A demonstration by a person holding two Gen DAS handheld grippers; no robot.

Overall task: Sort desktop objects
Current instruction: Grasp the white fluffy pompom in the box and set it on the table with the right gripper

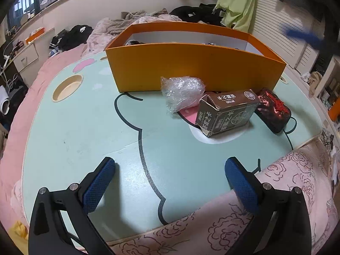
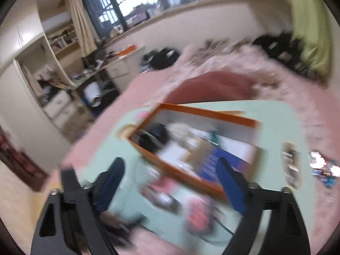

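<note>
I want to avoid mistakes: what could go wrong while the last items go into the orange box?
1. The brown card box lies with its flap open, so cards may slip out when lifted.
2. The bubble wrap bundle touches it and may get dragged along.
3. The orange box looks light; a bump could shift it.

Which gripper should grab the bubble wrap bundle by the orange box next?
Probably left. The left gripper is open, empty, facing the bubble wrap bundle squarely. The right gripper looks down over the orange box, its view blurred.

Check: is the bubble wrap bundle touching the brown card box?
Touching. The left wrist view shows the bubble wrap bundle pressed against the brown card box at its open flap.
</note>
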